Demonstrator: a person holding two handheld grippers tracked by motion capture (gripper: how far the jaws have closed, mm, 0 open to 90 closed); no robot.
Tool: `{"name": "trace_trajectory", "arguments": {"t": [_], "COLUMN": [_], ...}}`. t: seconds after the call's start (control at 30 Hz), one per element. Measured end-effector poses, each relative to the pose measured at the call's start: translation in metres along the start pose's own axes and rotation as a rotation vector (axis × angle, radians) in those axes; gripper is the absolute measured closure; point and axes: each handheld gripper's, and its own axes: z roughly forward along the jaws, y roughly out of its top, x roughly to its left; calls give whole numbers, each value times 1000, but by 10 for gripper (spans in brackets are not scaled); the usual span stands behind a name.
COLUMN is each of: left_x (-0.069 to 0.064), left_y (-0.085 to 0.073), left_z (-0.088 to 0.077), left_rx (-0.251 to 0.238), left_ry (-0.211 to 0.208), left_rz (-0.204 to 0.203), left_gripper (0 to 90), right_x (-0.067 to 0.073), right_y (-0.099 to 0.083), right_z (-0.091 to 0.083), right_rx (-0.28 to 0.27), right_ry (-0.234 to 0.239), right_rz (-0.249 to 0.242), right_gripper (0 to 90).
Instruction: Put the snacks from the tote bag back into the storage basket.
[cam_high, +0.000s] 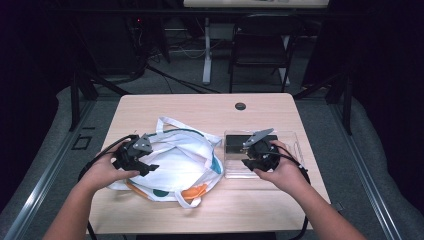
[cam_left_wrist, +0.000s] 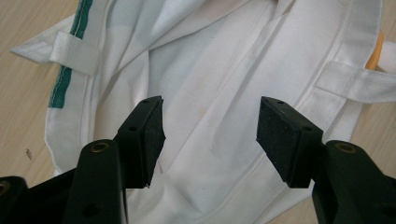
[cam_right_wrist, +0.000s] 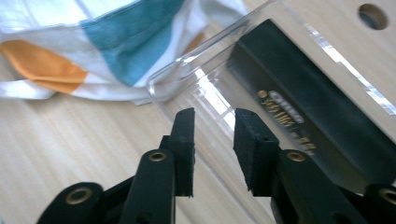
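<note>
A white cloth tote bag (cam_high: 185, 155) with teal and orange patches lies crumpled on the wooden table (cam_high: 200, 107), left of centre. My left gripper (cam_high: 149, 156) hovers at the bag's left side. In the left gripper view its jaws (cam_left_wrist: 210, 126) stand wide apart over the bag's white fabric (cam_left_wrist: 224, 70), pinching nothing. Right of the bag sits a clear plastic tray (cam_high: 295, 142) holding a flat black box (cam_high: 236, 142) with gold lettering (cam_right_wrist: 317, 107). My right gripper (cam_high: 246, 155) is over the tray's near left corner (cam_right_wrist: 163, 77). Its jaws (cam_right_wrist: 214, 135) stand a narrow gap apart with nothing gripped.
A round cable hole (cam_high: 240, 106) sits near the table's far edge. A dark chair (cam_high: 260, 50) and a desk leg stand beyond the table. Bare wood runs along the table's front and far sides. The bag's patterned edge (cam_right_wrist: 93, 42) nearly touches the tray.
</note>
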Motion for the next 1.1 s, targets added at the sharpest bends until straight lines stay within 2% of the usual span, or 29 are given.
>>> {"name": "trace_trajectory", "arguments": {"t": [0.17,0.3,0.37,0.47,0.67,0.77,1.1], "left_x": [-5,-7,-8,-9,-14,-17,-24], "left_y": [-2,-6,-8,-11,-13,-13,-13], "left_z": [1,5,6,9,16,17,16], "left_rx": [-10,-26,-27,-45,-45,-43,-58], "left_ry": [4,3,2,-2,1,25,14], "left_rz": [-33,-68,-67,-87,-97,-109,-117], "left_gripper": [418,421,421,421,421,420,420], "right_x": [15,25,30,36,47,51,62], "right_y": [-4,-7,-9,-13,-25,-30,-40], "right_z": [6,12,14,18,28,33,46], "right_rx": [5,-4,-10,-23,-29,-17,-11], "right_ry": [27,34,37,49,56,50,43], "right_rz": [7,15,23,41,69,63,48], "right_gripper": [743,749,749,747,746,752,762]}}
